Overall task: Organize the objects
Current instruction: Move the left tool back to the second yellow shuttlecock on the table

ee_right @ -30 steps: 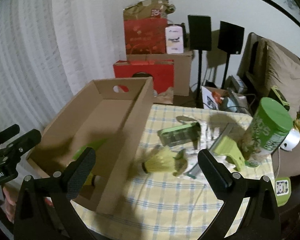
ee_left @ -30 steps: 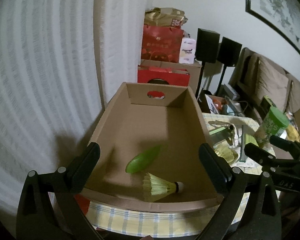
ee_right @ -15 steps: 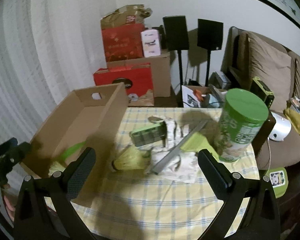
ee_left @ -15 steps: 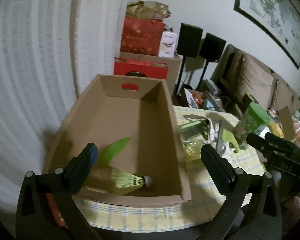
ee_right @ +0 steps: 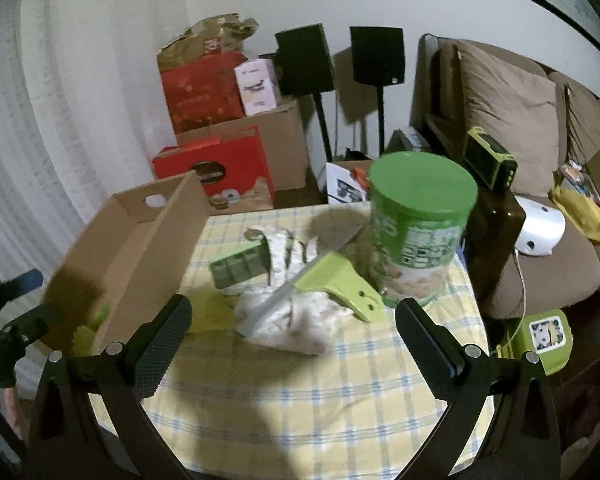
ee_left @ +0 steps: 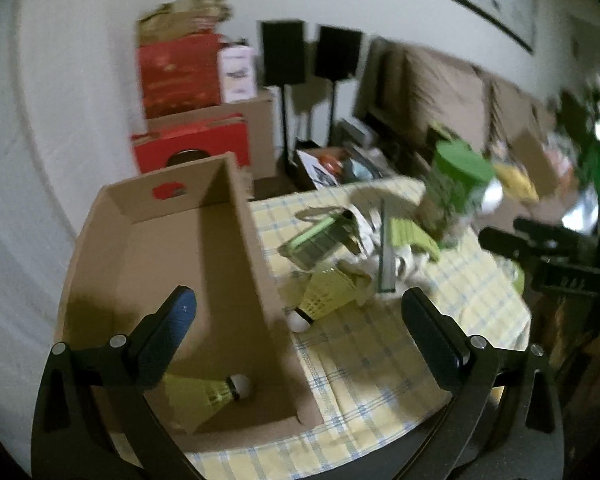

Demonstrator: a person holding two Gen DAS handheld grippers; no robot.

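An open cardboard box (ee_left: 236, 248) (ee_right: 148, 248) stands on the left of a yellow checked tablecloth (ee_left: 372, 360). One yellow-green shuttlecock (ee_left: 204, 396) lies inside it near the front. A second shuttlecock (ee_left: 324, 300) (ee_right: 208, 312) lies on the cloth just right of the box wall. My left gripper (ee_left: 296, 320) is open and empty, straddling the box's right wall. My right gripper (ee_right: 292, 324) is open and empty above the cloth, in front of a green squeegee (ee_right: 336, 284), a green pack (ee_right: 240, 264) and crumpled white paper (ee_right: 296, 320).
A tall green-lidded can (ee_right: 416, 224) and a dark brown bottle (ee_right: 496, 240) stand at the table's right. Red gift boxes (ee_right: 216, 168), cardboard cartons and two black speakers (ee_right: 304, 60) are behind the table. A brown sofa (ee_right: 520, 140) runs along the right.
Both grippers have swung to the right. The left view now straddles the box's right wall and shows the table shuttlecock; the right view has moved closer to the can and squeegee.
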